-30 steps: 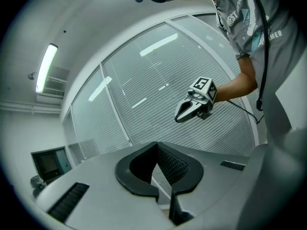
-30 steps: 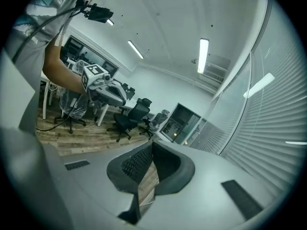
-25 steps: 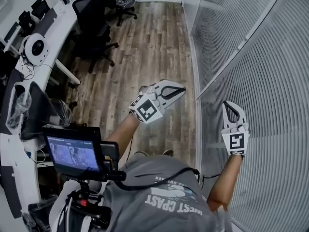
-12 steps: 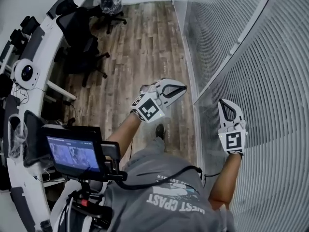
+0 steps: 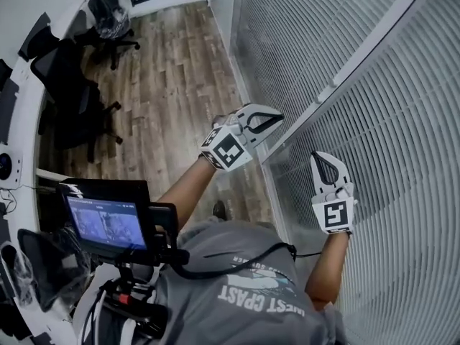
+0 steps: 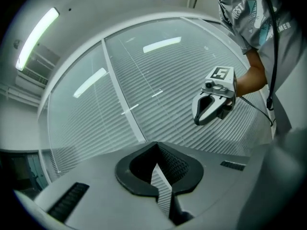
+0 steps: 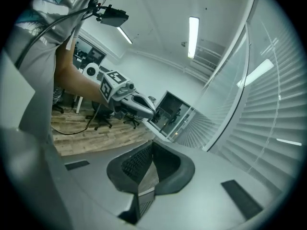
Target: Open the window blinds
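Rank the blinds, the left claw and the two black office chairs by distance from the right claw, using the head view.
1. Blinds, right beside the right claw.
2. Left claw, to its left.
3. Nearer black chair, far left.
4. Farther black chair, top left.

A wood-plank floor (image 5: 169, 85) runs between a curved white desk (image 5: 25, 121), with black office chairs (image 5: 72, 99) beside it, and a curved window wall (image 5: 338, 85). Long light strips (image 6: 38, 37) glow on the white ceiling (image 7: 158, 28).

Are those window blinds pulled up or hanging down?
Down. The blinds hang spread out, slat above slat, wherever the views show them; none is gathered up.
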{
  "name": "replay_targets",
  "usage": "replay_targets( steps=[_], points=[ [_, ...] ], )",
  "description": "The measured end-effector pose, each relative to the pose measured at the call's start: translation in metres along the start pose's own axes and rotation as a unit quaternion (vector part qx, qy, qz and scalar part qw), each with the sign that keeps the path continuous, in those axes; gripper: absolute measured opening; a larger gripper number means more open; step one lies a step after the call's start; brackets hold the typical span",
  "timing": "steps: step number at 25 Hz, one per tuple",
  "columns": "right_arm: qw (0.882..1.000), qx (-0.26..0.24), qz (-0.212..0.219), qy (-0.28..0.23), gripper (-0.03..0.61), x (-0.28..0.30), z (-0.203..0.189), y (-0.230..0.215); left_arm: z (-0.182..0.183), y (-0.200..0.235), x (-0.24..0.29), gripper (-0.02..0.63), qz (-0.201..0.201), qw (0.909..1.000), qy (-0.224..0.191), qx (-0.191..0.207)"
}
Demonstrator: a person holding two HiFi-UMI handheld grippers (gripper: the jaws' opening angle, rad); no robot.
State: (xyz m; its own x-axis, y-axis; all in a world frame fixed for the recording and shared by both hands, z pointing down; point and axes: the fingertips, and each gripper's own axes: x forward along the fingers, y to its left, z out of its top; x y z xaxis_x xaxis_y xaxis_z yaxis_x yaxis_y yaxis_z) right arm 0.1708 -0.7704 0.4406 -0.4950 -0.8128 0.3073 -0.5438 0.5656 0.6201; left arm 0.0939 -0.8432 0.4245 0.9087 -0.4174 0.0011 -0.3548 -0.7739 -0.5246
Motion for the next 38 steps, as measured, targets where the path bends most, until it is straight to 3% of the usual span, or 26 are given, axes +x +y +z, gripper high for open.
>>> replay_targets(
  steps=[10, 16, 17, 18, 19, 24, 28, 33, 35, 36, 38],
  points=[
    [1.000, 0.009, 0.002, 0.025, -0.006, 0.037, -0.018, -0.045, -0.013, 0.050, 0.116, 0.002, -0.024, 0.9997, -0.003, 0.004],
    [0.999, 0.006, 0.015, 0.027, -0.006, 0.042, -0.022, -0.054, -0.022, 0.062, 0.173, 0.002, -0.037, 0.9977, 0.033, 0.047],
    [0.999, 0.006, 0.018, 0.027, -0.006, 0.044, -0.024, -0.053, -0.027, 0.061, 0.182, 0.012, -0.039, 0.9971, 0.039, 0.053],
    [0.999, 0.007, 0.021, 0.028, -0.006, 0.045, -0.028, -0.053, -0.032, 0.060, 0.191, 0.109, -0.042, 0.9964, 0.045, 0.059],
    [0.999, 0.010, 0.023, 0.029, -0.006, 0.047, -0.031, -0.055, -0.036, 0.059, 0.199, 0.146, -0.046, 0.9957, 0.049, 0.064],
    [0.999, 0.015, 0.036, 0.038, -0.006, 0.046, -0.038, -0.055, -0.038, 0.056, 0.214, 0.146, -0.042, 0.9948, 0.044, 0.081],
    [0.998, 0.025, 0.043, 0.035, -0.006, 0.048, -0.040, -0.054, -0.034, 0.059, 0.215, 0.129, -0.026, 0.9896, 0.045, 0.134],
    [0.997, 0.034, 0.055, 0.033, -0.006, 0.055, -0.047, -0.055, -0.032, 0.059, 0.221, 0.129, -0.005, 0.9748, 0.060, 0.215],
    [0.997, 0.036, 0.059, 0.031, -0.006, 0.057, -0.048, -0.053, -0.034, 0.059, 0.222, 0.129, -0.004, 0.9810, 0.062, 0.184],
    [0.997, 0.036, 0.061, 0.031, -0.006, 0.059, -0.048, -0.052, -0.035, 0.059, 0.222, 0.127, -0.007, 0.9886, 0.058, 0.139],
    [0.997, 0.036, 0.063, 0.031, -0.006, 0.061, -0.049, -0.051, -0.039, 0.060, 0.222, 0.127, -0.020, 0.9990, 0.038, -0.015]
  ],
)
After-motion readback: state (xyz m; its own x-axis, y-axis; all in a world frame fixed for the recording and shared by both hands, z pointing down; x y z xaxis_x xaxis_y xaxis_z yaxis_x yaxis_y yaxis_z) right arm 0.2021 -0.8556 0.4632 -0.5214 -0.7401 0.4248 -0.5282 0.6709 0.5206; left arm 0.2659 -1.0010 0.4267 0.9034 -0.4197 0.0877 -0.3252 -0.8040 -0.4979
